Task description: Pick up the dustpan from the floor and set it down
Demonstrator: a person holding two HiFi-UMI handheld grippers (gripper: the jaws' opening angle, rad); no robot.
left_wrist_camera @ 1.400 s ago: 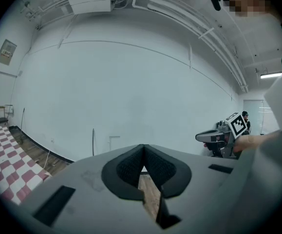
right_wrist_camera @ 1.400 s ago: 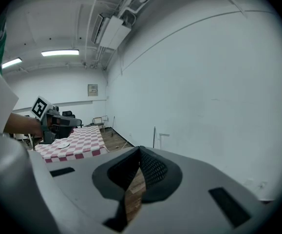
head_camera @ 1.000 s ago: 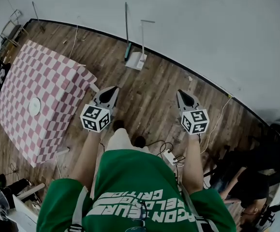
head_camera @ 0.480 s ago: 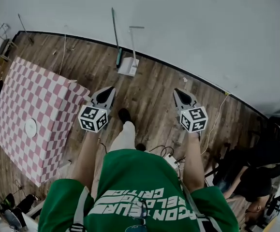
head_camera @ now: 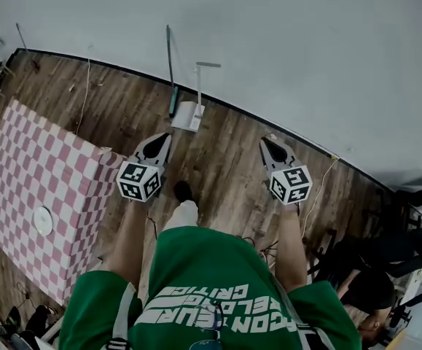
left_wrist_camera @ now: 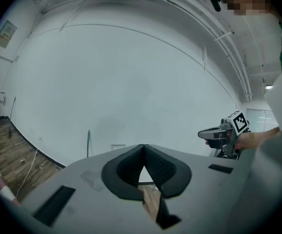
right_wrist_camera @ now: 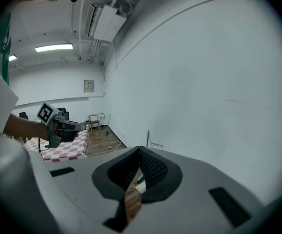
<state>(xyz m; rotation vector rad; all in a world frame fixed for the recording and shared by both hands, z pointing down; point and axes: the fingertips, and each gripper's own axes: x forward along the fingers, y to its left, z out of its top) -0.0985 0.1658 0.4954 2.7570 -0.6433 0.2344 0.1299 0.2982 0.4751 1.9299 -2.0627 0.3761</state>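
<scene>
In the head view the white dustpan [head_camera: 189, 115] stands on the wood floor [head_camera: 225, 162] against the wall at twelve o'clock, with a broom [head_camera: 170, 75] leaning just beside it at eleven. The left gripper [head_camera: 156, 146] and right gripper [head_camera: 272, 149] hang well short of it, so one should open wide before dipping to its upright handle [head_camera: 199, 86]. The checked table [head_camera: 36, 181] sits at nine, off the path. The left gripper view shows its jaws together and empty; the pale shape behind their tips is probably the dustpan. The right gripper view shows the same, pressed together on nothing.
</scene>
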